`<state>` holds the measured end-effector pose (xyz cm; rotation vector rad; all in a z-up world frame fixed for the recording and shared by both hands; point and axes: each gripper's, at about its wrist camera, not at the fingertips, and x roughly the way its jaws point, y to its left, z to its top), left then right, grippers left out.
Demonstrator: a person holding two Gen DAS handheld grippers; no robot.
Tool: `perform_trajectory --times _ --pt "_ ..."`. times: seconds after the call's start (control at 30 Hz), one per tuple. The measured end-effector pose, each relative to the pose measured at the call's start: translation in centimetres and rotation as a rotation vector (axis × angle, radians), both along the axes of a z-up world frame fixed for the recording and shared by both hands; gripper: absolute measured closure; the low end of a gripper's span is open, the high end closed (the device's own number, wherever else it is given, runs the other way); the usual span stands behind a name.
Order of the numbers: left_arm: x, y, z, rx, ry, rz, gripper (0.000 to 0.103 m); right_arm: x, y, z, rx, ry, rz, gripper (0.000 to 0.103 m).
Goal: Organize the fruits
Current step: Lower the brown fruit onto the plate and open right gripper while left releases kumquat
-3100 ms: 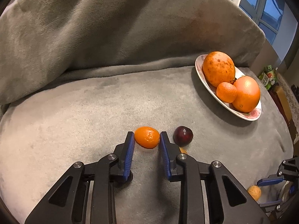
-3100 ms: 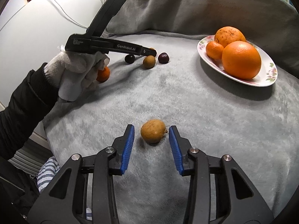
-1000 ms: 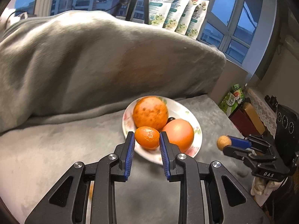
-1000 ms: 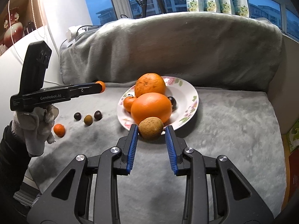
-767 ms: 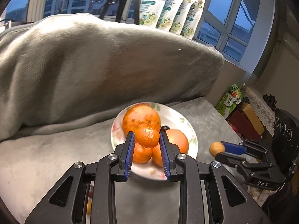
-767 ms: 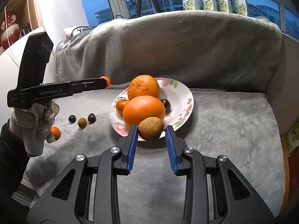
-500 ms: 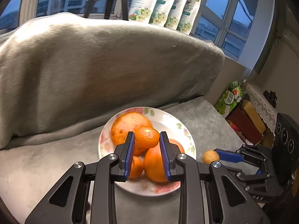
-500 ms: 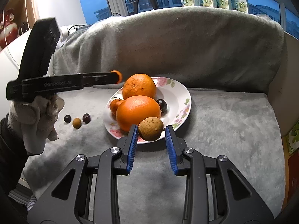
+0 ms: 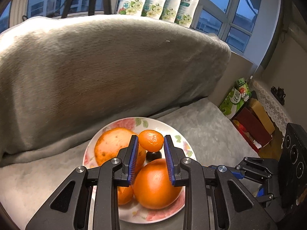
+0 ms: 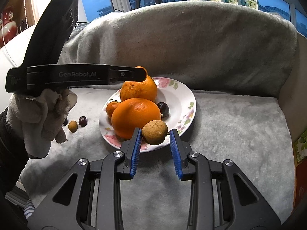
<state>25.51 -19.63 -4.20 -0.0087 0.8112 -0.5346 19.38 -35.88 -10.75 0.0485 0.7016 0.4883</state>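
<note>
My left gripper (image 9: 150,143) is shut on a small orange mandarin (image 9: 151,140) and holds it above the flowered white plate (image 9: 173,133). The plate holds two large oranges (image 9: 156,184), a small mandarin and a dark cherry (image 9: 153,155). My right gripper (image 10: 155,133) is shut on a brown round fruit (image 10: 155,132) at the plate's near rim (image 10: 185,95). The left gripper also shows in the right wrist view (image 10: 142,73), over the far orange (image 10: 138,90). The right gripper shows at the lower right of the left wrist view (image 9: 247,172).
A small brown fruit (image 10: 73,126) and a dark cherry (image 10: 82,121) lie on the grey blanket (image 10: 230,118) left of the plate. The blanket-covered backrest (image 9: 96,67) rises behind. Boxes and packets (image 9: 247,111) stand beyond the seat's right edge.
Both grippers have picked up their fruit from the blanket and carried it to the plate. Over the last second the left gripper has moved over the plate; the right has come close to its rim.
</note>
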Motion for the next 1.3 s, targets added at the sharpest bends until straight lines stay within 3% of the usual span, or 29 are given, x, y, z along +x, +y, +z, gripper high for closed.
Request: perform_trajectory --times 0.67,0.73,0.77,0.8,0.87,0.93,1.03,1.1,1.3 --pt "1.2 -1.8 0.0 0.018 -0.012 -0.003 0.077 1.5 0.1 -0.5 -0.018 -0.014 0.003 0.071" --pt "1.1 -2.0 0.0 0.026 -0.02 -0.006 0.066 1.6 0.1 -0.5 -0.009 -0.014 0.006 0.065" --pt "1.1 -2.1 0.1 0.029 -0.027 -0.002 0.058 1.5 0.0 -0.5 -0.006 -0.019 0.005 0.053" --pt "1.1 -2.1 0.1 0.027 -0.029 -0.003 0.058 1.4 0.0 -0.4 -0.003 -0.03 0.003 0.045" --pt "1.1 -2.0 0.2 0.024 -0.03 -0.001 0.057 1.2 -0.1 -0.2 0.0 -0.044 0.006 0.044" --pt "1.2 -2.0 0.3 0.025 -0.035 0.002 0.049 1.0 0.0 -0.1 0.002 -0.046 0.013 0.044" --pt "1.0 -2.0 0.5 0.023 -0.048 0.004 0.039 0.7 0.3 0.0 -0.006 -0.058 0.024 0.032" --pt "0.9 -2.0 0.7 0.028 -0.056 0.015 0.026 0.6 0.4 0.0 -0.008 -0.064 0.029 0.025" --pt "0.7 -2.1 1.1 0.036 -0.051 0.023 0.024 0.2 0.9 0.2 -0.019 -0.065 0.043 0.023"
